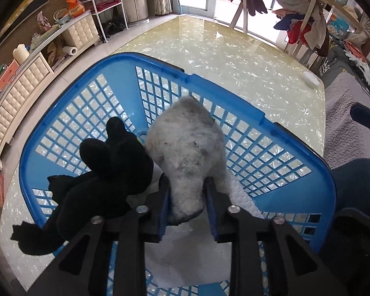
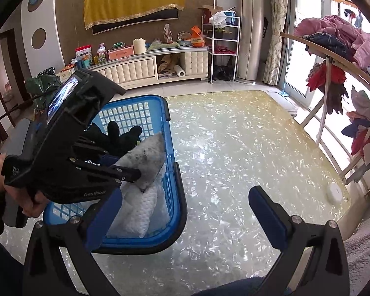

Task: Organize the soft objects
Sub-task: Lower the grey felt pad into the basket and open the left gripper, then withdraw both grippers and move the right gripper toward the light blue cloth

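A: Basket (image 1: 296,133)?
B: Blue, with a square lattice. Inside, a black toy (image 1: 106,172) and a white toy (image 1: 187,153) smudged grey.
A: The cloth (image 2: 145,209) under them?
B: White, dimpled.
A: Counter (image 2: 234,148)?
B: Pale yellow, flecked with pearly shards.
A: Claw pads (image 2: 266,214)?
B: Blue on black.

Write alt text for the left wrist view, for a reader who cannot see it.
The left gripper reaches down into a blue basket on a glossy marbled table, with a grey-white plush toy between its fingers. A black plush toy lies beside it, draped over the basket's near rim, and a white padded cloth lies underneath.
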`<state>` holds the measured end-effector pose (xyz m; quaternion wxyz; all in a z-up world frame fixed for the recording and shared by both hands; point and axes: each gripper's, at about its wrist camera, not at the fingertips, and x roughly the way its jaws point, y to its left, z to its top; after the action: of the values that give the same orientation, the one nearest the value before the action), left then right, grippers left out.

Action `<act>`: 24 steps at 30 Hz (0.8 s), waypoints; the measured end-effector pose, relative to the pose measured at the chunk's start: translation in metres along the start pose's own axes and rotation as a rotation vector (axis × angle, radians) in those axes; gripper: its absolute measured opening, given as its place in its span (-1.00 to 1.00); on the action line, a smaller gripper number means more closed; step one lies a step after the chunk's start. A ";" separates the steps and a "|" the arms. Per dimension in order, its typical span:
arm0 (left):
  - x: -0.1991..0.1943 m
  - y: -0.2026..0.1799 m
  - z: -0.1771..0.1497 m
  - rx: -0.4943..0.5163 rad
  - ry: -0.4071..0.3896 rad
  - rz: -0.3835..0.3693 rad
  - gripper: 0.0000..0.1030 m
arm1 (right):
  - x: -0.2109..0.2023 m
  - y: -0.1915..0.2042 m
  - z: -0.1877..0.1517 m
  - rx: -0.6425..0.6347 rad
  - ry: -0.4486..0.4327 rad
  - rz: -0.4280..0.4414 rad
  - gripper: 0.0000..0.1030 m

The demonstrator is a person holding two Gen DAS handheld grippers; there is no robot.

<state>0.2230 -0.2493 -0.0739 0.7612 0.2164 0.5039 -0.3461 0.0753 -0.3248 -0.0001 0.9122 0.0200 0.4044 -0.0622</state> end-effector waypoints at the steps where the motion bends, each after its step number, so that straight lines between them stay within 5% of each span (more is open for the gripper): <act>1: 0.000 0.002 -0.002 0.001 0.000 0.002 -0.39 | 0.001 0.000 0.000 0.000 0.001 0.001 0.99; 2: 0.000 0.002 -0.003 0.004 -0.001 0.006 -0.32 | 0.001 0.000 0.000 0.000 0.002 0.000 0.99; 7: -0.011 0.005 -0.005 0.011 -0.031 0.042 0.64 | -0.001 -0.003 0.001 0.009 -0.003 0.009 0.99; 21: -0.059 0.004 -0.027 0.013 -0.096 0.065 0.71 | -0.012 -0.002 0.001 0.019 -0.032 0.025 0.99; 24: -0.072 0.004 -0.038 0.005 -0.131 0.079 1.00 | -0.015 0.000 0.002 0.011 -0.044 0.028 0.99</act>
<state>0.1841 -0.1983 -0.0230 0.8051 0.2152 0.4430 -0.3304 0.0665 -0.3236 0.0127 0.9216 0.0292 0.3836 -0.0518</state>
